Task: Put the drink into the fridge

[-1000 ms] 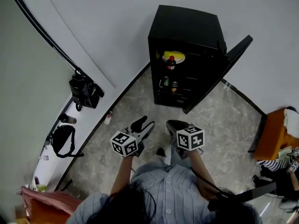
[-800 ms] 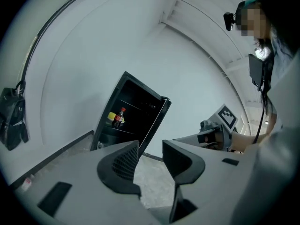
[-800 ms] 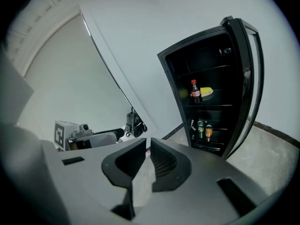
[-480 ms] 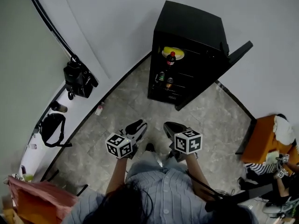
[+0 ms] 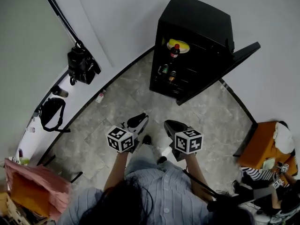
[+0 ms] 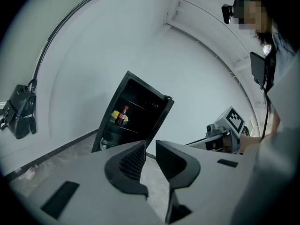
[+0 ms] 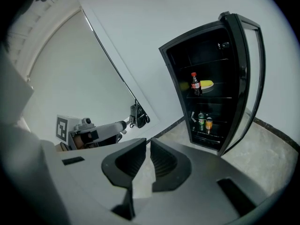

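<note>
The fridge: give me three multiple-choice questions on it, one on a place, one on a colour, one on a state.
1. Where is the red-capped bottle? A on the floor; B on an upper shelf of the fridge; C in a gripper.
2. What colour is the fridge? A white; B black; C red.
3. How is the fridge door? A shut; B swung open; C taken off.
Answers: B, it stands beside a yellow thing on that shelf; B, the cabinet is black all over; B, the door stands wide, with the inside showing.
</note>
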A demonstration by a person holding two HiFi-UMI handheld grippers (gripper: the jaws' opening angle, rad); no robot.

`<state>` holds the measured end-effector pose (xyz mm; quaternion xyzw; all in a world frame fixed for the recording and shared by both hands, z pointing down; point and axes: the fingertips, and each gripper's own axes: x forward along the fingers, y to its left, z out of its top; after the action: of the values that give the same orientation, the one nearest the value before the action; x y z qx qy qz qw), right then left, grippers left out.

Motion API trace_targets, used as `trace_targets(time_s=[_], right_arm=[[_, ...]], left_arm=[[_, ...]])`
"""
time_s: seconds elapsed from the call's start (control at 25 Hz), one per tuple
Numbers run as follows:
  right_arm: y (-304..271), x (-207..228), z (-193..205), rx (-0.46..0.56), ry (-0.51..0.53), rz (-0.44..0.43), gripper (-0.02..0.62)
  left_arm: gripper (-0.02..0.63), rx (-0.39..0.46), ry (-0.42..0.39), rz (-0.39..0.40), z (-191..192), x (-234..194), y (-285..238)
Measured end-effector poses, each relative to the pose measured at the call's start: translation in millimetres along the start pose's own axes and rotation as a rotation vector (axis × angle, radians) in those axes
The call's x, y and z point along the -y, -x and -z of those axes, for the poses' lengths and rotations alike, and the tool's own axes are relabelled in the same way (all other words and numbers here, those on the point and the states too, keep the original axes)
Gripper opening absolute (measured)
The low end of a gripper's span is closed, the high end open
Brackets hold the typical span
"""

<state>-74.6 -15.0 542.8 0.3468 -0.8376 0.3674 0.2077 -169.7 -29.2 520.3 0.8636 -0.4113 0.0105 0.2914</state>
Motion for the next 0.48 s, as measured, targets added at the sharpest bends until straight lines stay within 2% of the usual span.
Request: trace_targets(time_s=[0.24,0.48], right_arm=[[25,18,16,0.006,-0.008,-0.024,0.038],[52,17,45,0.002,0.003,-0.057,0.038]], left_arm=[[0.048,-0.045,-0.033,-0.024,19,36,-12],[0.034,-0.073,-0.062,-0.043,47,76,-4]])
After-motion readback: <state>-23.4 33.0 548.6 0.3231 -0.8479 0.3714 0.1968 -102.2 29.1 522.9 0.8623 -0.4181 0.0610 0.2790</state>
